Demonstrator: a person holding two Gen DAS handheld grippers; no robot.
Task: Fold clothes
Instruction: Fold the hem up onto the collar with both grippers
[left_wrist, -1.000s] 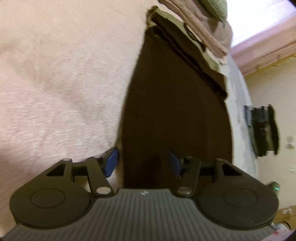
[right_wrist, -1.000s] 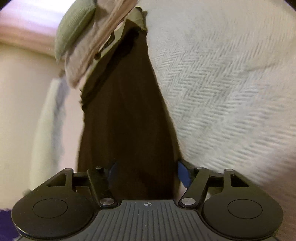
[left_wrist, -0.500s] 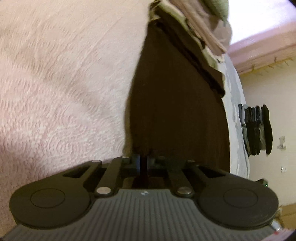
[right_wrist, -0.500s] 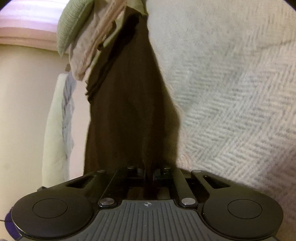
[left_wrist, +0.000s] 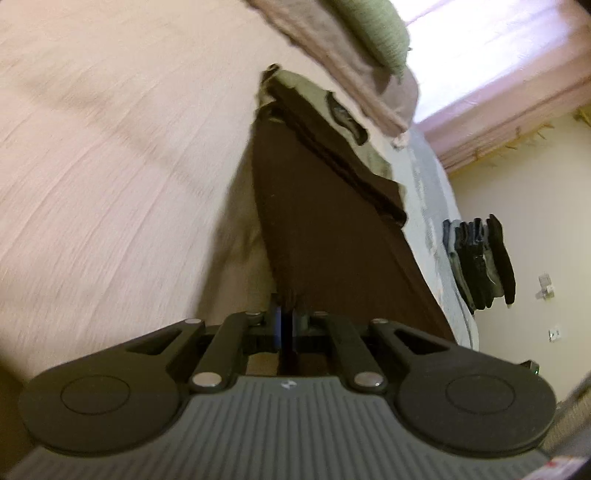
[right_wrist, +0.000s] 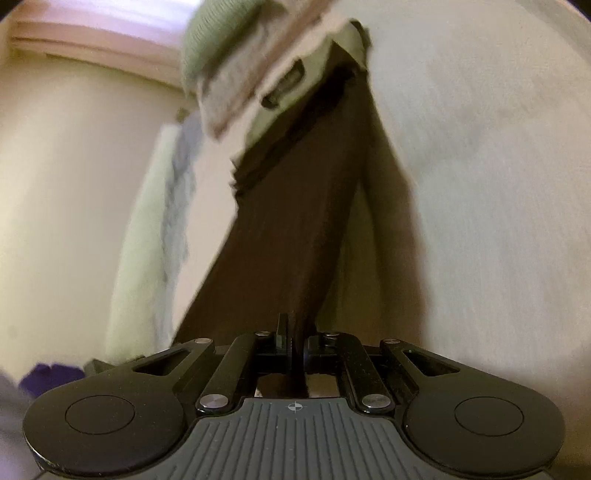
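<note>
My left claw (left_wrist: 284, 320) is clamped tight on the near edge of the long dark brown garment (left_wrist: 332, 229), the blue pads pressed together with a thin fold of cloth pinched between them. My right claw (right_wrist: 294, 341) is likewise squeezed together on the same dark brown garment (right_wrist: 295, 206), its near edge running straight down into the narrow slit between the fingers.

From both wrist views I see the cloth pulled taut from the claws towards the far end of the pale textured bedspread (left_wrist: 110, 166), with a shadow under its lifted near part. Its far end lies on the bed, touching an olive-green piece of clothing (left_wrist: 295, 83) that sits just beyond it. Further back is a heap of beige-brown fabric (left_wrist: 332, 48) with a green knitted cushion (left_wrist: 376, 33) resting on top.

In the left view, a row of dark socks or similar dark items (left_wrist: 480, 258) hangs against the cream wall (left_wrist: 535, 203) to the right, well apart from the bed. In the right view, the bedspread (right_wrist: 480, 166) fills the right side, and at the lower left corner I can make out something purple (right_wrist: 48, 376), too blurred to identify. Both views are smeared with motion blur.
</note>
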